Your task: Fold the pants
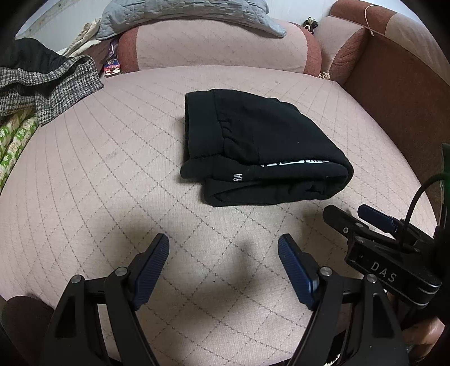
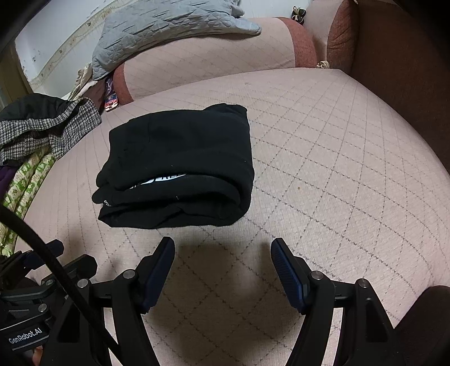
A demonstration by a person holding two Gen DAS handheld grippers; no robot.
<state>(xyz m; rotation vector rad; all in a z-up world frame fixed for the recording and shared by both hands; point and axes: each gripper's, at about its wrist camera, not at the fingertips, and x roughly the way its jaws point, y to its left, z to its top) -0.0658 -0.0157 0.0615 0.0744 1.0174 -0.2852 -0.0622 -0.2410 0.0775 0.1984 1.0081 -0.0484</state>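
Seat cushion point(image 1: 84, 174): pale pink sofa upholstery with a grey diamond grid, filling most of both views; your work area.

Pants point(image 1: 253, 146): black, folded into a compact stack of layers, lying flat on the cushion. In the left wrist view they sit at centre, slightly right; in the right wrist view point(image 2: 174, 166) they sit left of centre. A strip of white lettering shows at the near folded edge.

Left tool point(image 1: 223, 247): lower middle of its own frame, blue pads spread wide, nothing between them, above bare cushion and near the pants without touching.

Right tool point(image 2: 223, 249): lower middle of its frame, pads likewise spread and empty, just short of the pants' near edge. Its body also shows at the right edge of the left wrist view.

Backrest cushion point(image 1: 213, 48): pink with reddish ends, top of frame.

Grey quilted blanket point(image 1: 180, 14): draped over the backrest.

Houndstooth garment point(image 1: 47, 87): heaped at the left edge, with black cloth on it.

Green patterned fabric point(image 1: 14, 146): below the heap, far left.

Brown armrest point(image 1: 399, 93): upper right.

Pale wall point(image 2: 56, 31): upper left.
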